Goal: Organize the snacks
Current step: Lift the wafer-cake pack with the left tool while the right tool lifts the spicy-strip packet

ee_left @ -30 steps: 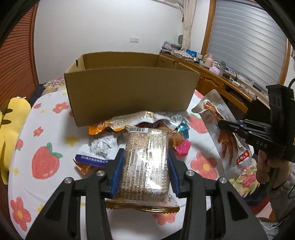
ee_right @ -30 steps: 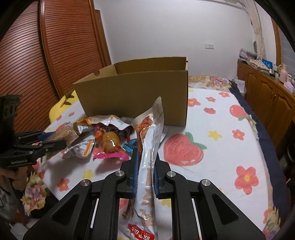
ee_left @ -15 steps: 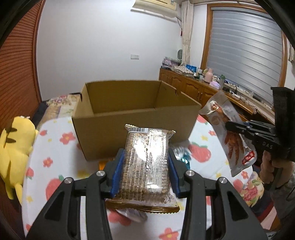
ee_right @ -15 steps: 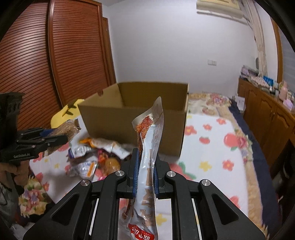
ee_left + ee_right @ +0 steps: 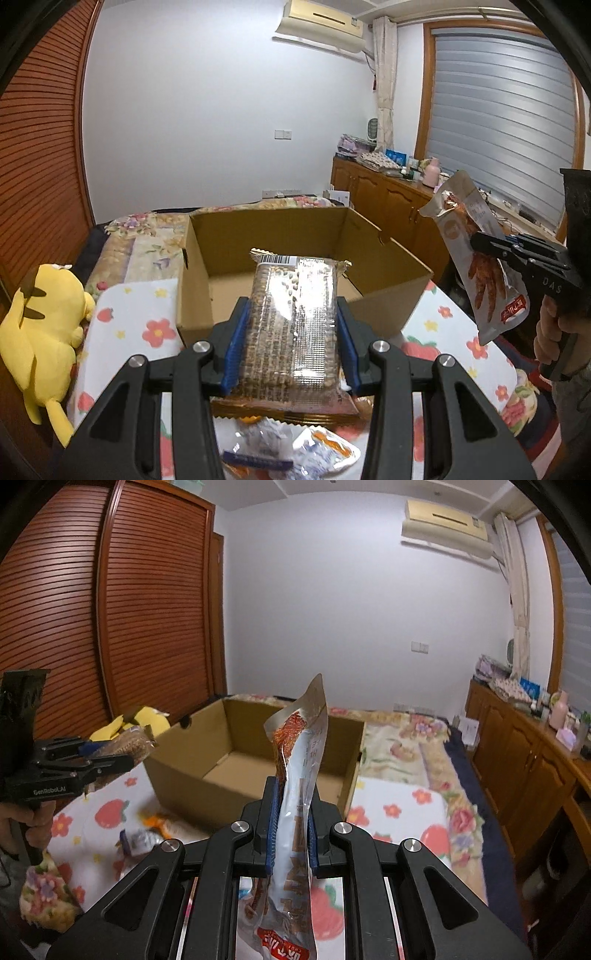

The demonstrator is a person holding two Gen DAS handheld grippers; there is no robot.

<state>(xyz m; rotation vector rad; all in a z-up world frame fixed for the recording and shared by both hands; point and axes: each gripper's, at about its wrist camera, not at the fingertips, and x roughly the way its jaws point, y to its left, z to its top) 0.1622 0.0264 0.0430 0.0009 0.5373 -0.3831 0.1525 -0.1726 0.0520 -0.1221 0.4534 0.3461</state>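
Left gripper (image 5: 291, 341) is clamping a clear-wrapped cracker pack (image 5: 293, 325) over the open cardboard box (image 5: 384, 310); right gripper (image 5: 290, 840) is pinching a chicken-feet pouch (image 5: 299, 775) upright before it; loose packets (image 5: 291, 450) are lying on the floral cloth (image 5: 144, 332).

Your left gripper (image 5: 291, 349) and right gripper (image 5: 290, 834) are matte black with blue pads (image 5: 233, 352) and silver screws (image 5: 380, 346); white lettering reads "DAS", possibly "GenRobot.AI". Bare skin shows.
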